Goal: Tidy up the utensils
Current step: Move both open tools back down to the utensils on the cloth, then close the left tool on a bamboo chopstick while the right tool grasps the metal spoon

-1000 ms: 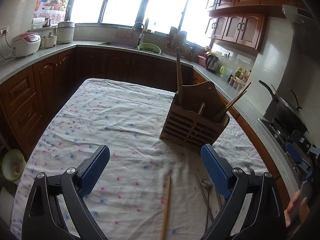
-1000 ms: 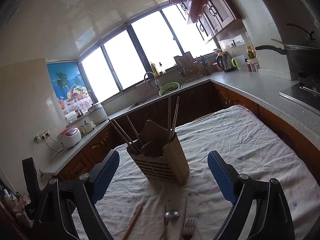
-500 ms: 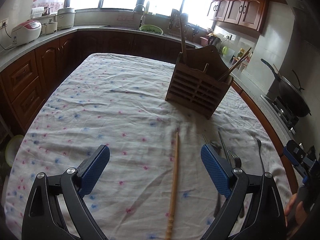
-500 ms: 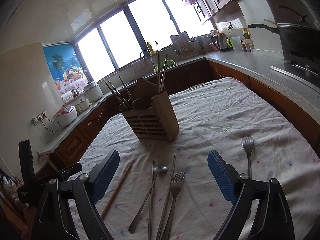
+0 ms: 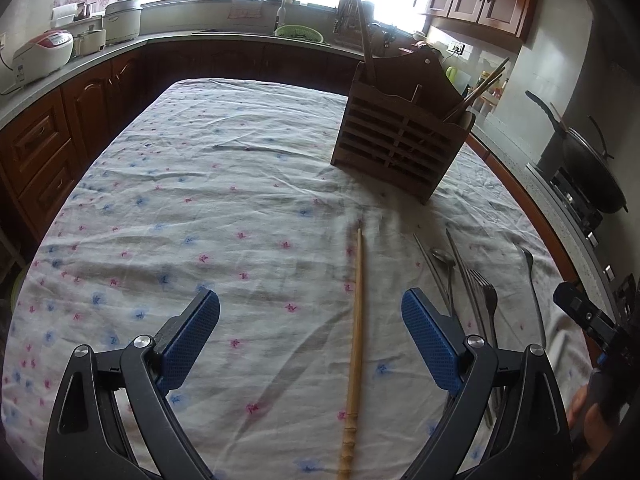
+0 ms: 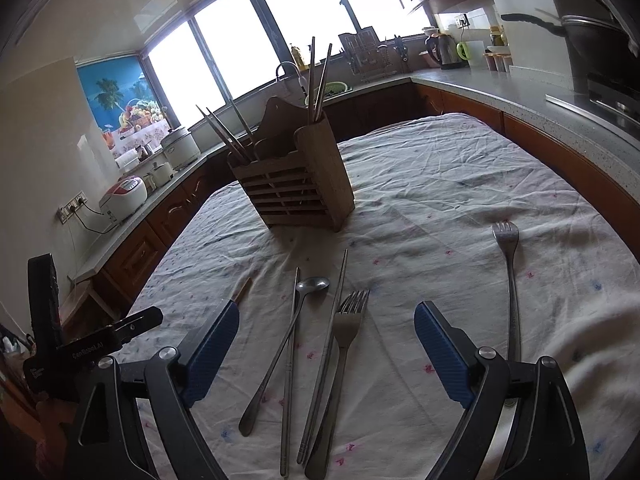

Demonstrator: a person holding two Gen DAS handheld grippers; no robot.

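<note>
1. The bench [image 5: 192,184] fills most of both views, draped in a wrinkled white cloth sprinkled with small pink and blue flowers. Against the frames from a second ago, far more of the near cloth now shows in both views, and the loose cutlery on it has come fully into sight.

2. The wooden utensil caddy [image 6: 296,184] stands upright near the middle of the bench: a boxy holder with a slatted front and a scalloped back board. Dark chopsticks lean out of one end and a few tall sticks rise from the other. It sits higher in both views than it did before.

3. The left claw [image 5: 310,340] is spread wide and empty, its blue ribbed pads hovering over the cloth. The wooden chopstick [image 5: 356,344], pale with a ringed, turned butt, lies lengthwise between the pads, nearer the right one and touching neither.

4. The right claw [image 6: 326,350] is likewise wide open, gripping nothing.

5. Between its pads lie a steel fork [image 6: 344,344], a long-handled spoon [image 6: 280,352] and two metal chopsticks [image 6: 289,360], crowded together; whether they overlap is hard to judge.

6. A second fork [image 6: 510,280] lies apart, outside the right pad.
</note>
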